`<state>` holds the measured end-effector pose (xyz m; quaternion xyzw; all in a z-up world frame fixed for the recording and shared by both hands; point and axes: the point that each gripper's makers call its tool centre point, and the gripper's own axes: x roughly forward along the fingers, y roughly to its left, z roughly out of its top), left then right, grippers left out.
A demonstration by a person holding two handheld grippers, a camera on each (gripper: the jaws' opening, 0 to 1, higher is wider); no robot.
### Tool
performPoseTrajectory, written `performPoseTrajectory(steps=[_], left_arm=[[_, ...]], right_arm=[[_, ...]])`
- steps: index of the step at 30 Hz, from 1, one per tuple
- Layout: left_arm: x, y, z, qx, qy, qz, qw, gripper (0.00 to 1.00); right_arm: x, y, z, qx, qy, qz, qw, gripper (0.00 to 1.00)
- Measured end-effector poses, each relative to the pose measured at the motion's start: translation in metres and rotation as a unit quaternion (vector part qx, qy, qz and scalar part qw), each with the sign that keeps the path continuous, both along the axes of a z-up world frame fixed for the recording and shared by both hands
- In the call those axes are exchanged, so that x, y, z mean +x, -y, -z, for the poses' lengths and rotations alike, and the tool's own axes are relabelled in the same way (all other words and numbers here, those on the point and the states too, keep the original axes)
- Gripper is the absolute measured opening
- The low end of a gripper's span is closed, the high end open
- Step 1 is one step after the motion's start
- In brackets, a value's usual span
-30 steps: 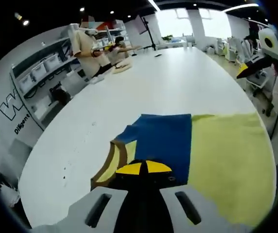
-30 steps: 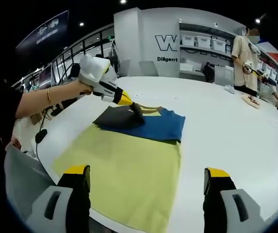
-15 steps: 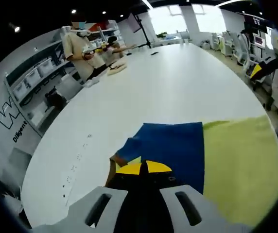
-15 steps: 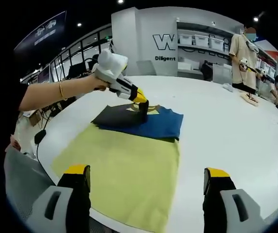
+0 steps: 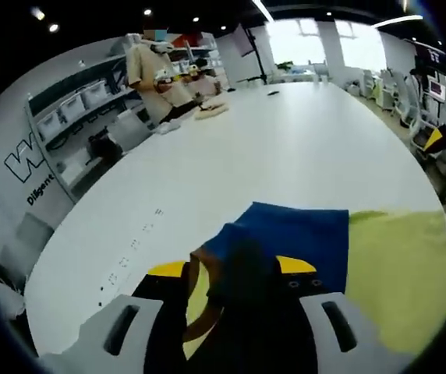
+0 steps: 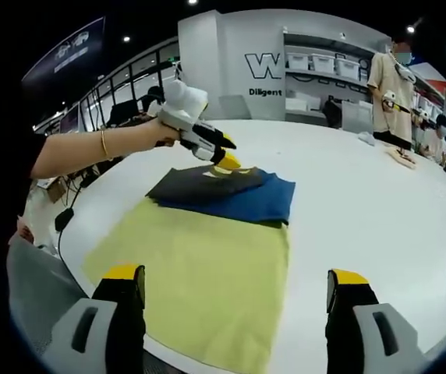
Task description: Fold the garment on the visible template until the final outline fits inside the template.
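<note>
Our folded blue garment (image 6: 238,195) lies at the far end of the yellow template (image 6: 199,273) on the white tabletop (image 6: 379,218). Left tongs (image 6: 229,153) gape just above its collar, holding nothing; right tongs (image 6: 235,300) hang wide, empty. It looks soft and limp, so we'd pinch an edge.

Gold bracelet (image 6: 104,144); grey, yellow-tipped tool (image 6: 235,290).

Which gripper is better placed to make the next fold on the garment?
Left. The left gripper hangs open just above the garment at its far edge; the right gripper sits open at the template's near end.
</note>
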<state>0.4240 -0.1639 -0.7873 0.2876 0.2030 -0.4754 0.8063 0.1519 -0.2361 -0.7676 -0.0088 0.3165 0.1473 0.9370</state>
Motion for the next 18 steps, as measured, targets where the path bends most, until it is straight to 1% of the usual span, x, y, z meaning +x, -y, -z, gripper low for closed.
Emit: performPoseTrajectory(steps=[2,4,5,6,7,9,10,12,14,16,17,18], left_arm=[[0.002,-0.004,0.001,-0.001,-0.004,-0.006,1.0000,0.41],[0.003,-0.007,0.002,-0.011,-0.017,-0.019,0.9996,0.45],[0.004,-0.009,0.003,-0.022,-0.031,-0.031,0.9988,0.46],[0.005,-0.011,0.003,-0.025,-0.034,-0.037,0.9984,0.48],[0.007,-0.015,0.006,-0.023,-0.039,-0.050,0.9977,0.49],[0.008,-0.017,0.008,-0.025,-0.043,-0.058,0.9971,0.52],[0.004,-0.015,0.011,-0.045,-0.069,-0.067,0.9944,0.52],[0.004,-0.016,0.015,-0.049,-0.087,-0.072,0.9925,0.50],[0.008,-0.017,0.018,-0.044,-0.082,-0.073,0.9929,0.48],[0.009,-0.017,0.023,-0.042,-0.088,-0.078,0.9922,0.46],[0.008,-0.015,0.025,-0.052,-0.101,-0.080,0.9903,0.43],[0.008,-0.014,0.027,-0.058,-0.109,-0.080,0.9891,0.40]], right_arm=[[0.000,0.000,0.000,-0.001,0.000,-0.001,1.0000,0.96],[0.000,-0.001,0.000,-0.001,-0.001,-0.002,1.0000,0.96],[0.000,-0.001,0.000,-0.001,0.000,-0.002,1.0000,0.96],[0.000,-0.001,0.000,-0.001,0.000,-0.002,1.0000,0.96],[-0.001,-0.001,0.000,0.000,0.000,-0.002,1.0000,0.96],[-0.001,-0.001,0.000,-0.001,-0.001,-0.003,1.0000,0.96],[-0.001,-0.001,0.001,-0.001,-0.003,-0.004,1.0000,0.96],[-0.002,-0.001,0.002,-0.002,-0.004,-0.004,1.0000,0.96],[-0.002,0.000,0.003,-0.002,-0.005,-0.004,1.0000,0.96],[-0.002,0.000,0.003,-0.001,-0.006,-0.003,1.0000,0.96],[-0.002,0.001,0.003,-0.001,-0.006,-0.002,1.0000,0.96],[-0.002,0.002,0.003,-0.001,-0.007,-0.001,1.0000,0.96]])
